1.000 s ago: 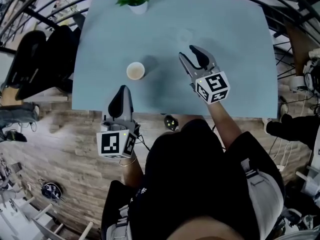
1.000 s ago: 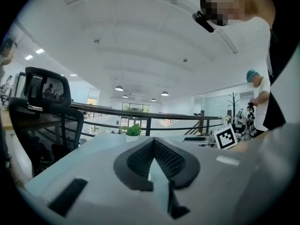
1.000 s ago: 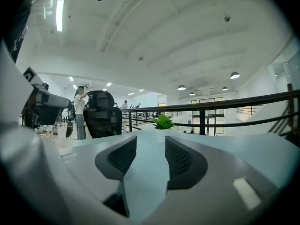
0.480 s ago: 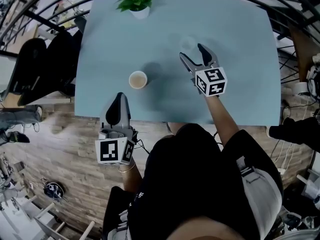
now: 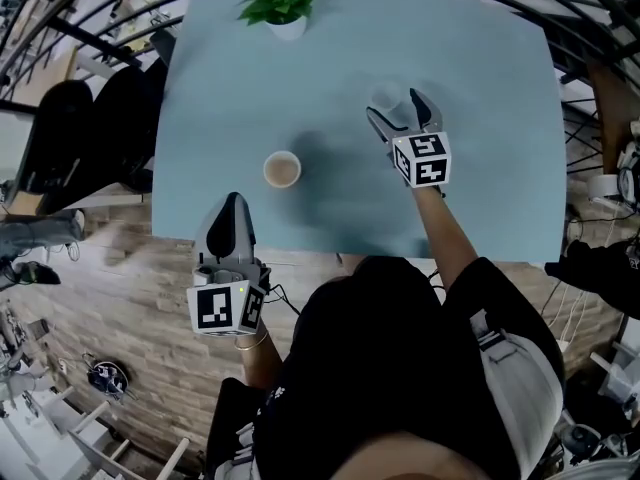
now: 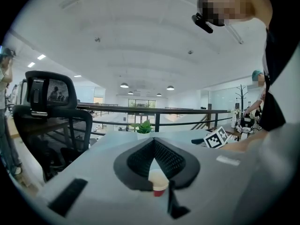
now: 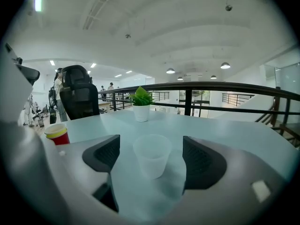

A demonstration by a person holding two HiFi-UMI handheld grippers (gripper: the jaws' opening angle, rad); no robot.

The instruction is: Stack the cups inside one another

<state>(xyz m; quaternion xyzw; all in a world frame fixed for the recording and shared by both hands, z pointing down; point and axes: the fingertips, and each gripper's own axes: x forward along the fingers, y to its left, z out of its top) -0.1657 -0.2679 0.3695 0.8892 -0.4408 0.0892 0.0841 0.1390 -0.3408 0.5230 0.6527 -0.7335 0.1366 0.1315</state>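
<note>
A clear plastic cup (image 5: pixel 384 99) (image 7: pixel 152 154) stands upright on the light blue table (image 5: pixel 470 168). My right gripper (image 5: pixel 396 108) (image 7: pixel 152 159) reaches around it. Its jaws are opening wide, one on each side of the cup, and neither pad touches it. A red paper cup (image 5: pixel 282 169) (image 7: pixel 57 134) with a white inside stands at the table's middle left. My left gripper (image 5: pixel 232 204) (image 6: pixel 153 142) hovers at the table's near edge, shut and empty. It points at the red cup (image 6: pixel 158 184), which stands some way beyond its tips.
A small potted plant (image 5: pixel 286 6) (image 7: pixel 141 106) stands at the table's far edge. Black office chairs (image 5: pixel 70 128) (image 6: pixel 47 121) stand off the table's left side. A railing (image 7: pixel 211 86) runs behind the table.
My right gripper has moved forward and down to the clear cup, and its jaws have spread wide around it. The left gripper has drifted a little to the left.
</note>
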